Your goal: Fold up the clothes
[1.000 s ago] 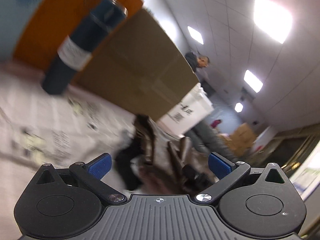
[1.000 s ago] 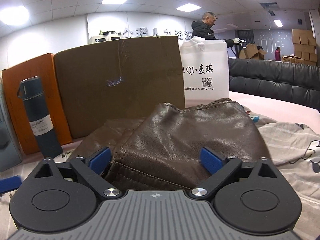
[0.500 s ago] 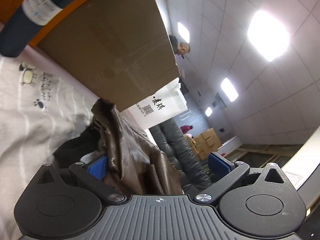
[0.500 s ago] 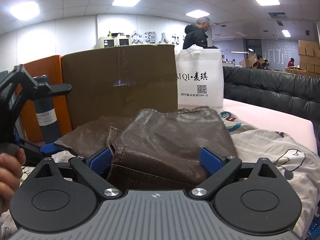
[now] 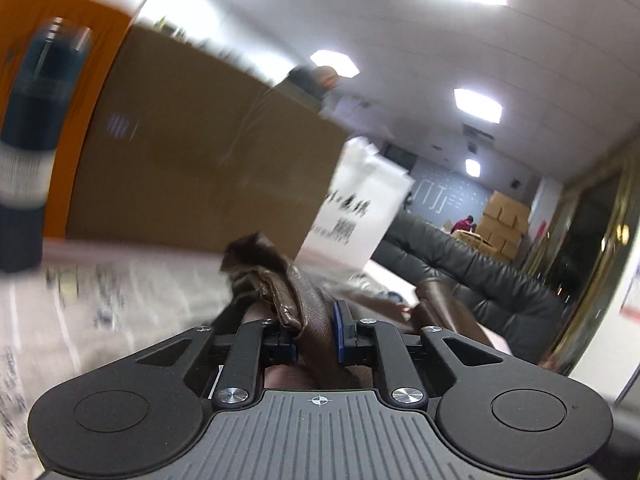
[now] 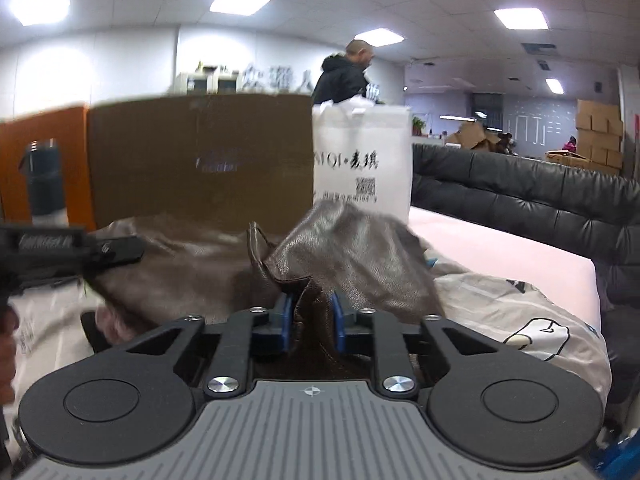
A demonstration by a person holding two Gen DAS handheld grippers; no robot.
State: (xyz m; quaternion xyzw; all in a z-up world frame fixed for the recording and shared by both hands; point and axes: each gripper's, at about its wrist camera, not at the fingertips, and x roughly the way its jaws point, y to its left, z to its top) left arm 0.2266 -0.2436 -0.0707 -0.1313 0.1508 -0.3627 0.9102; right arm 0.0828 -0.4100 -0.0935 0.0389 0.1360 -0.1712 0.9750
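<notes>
We see the left gripper closing, pinching a fold of the brown leather garment. The right gripper is closing too, pinching its near edge.

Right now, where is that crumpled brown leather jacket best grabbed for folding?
By its thick hemmed edges, from the near side, low and level. The brown leather jacket bunches there into ridges that fit between the pads; the left tool and right tool are closing on such folds.
</notes>
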